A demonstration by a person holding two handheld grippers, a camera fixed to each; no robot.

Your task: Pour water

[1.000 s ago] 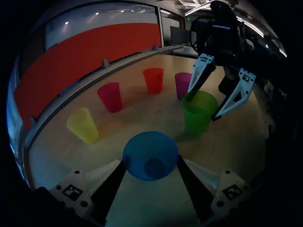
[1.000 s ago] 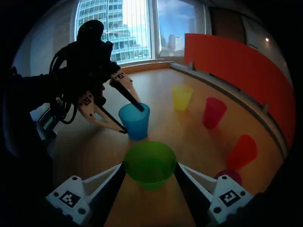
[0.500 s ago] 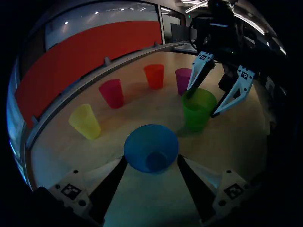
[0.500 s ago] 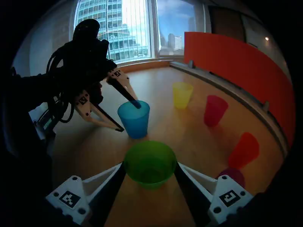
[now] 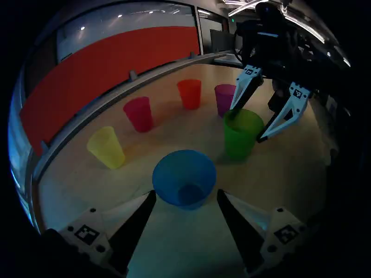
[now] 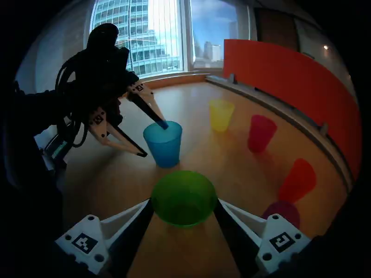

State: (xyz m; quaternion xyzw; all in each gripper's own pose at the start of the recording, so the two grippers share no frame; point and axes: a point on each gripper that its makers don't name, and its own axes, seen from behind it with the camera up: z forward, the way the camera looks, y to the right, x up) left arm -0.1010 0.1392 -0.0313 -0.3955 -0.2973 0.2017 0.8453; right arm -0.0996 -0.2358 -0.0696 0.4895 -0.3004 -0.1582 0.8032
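A blue cup (image 5: 184, 178) stands upright between the fingers of my left gripper (image 5: 185, 192), which is shut on its sides. A green cup (image 6: 184, 198) sits upright in my right gripper (image 6: 184, 205), also shut on it. Across the wooden table (image 5: 287, 176) the left gripper view shows the right gripper (image 5: 245, 128) gripping the green cup (image 5: 241, 134). The right gripper view shows the left gripper (image 6: 155, 140) clasping the blue cup (image 6: 162, 143). Both cups are close to the tabletop, a short gap apart. I cannot make out water in either.
Yellow (image 5: 106, 147), pink (image 5: 139, 113), orange (image 5: 189, 93) and purple (image 5: 225, 98) cups stand in an arc behind. A raised ledge (image 5: 92, 109) and a red panel (image 5: 102, 60) run along the table's far edge. A person's dark sleeve (image 6: 41, 116) holds the left gripper.
Both views have shifted slightly; the blue cup sits a little higher in the left gripper view. Both grippers keep their hold and the other cups have not moved.
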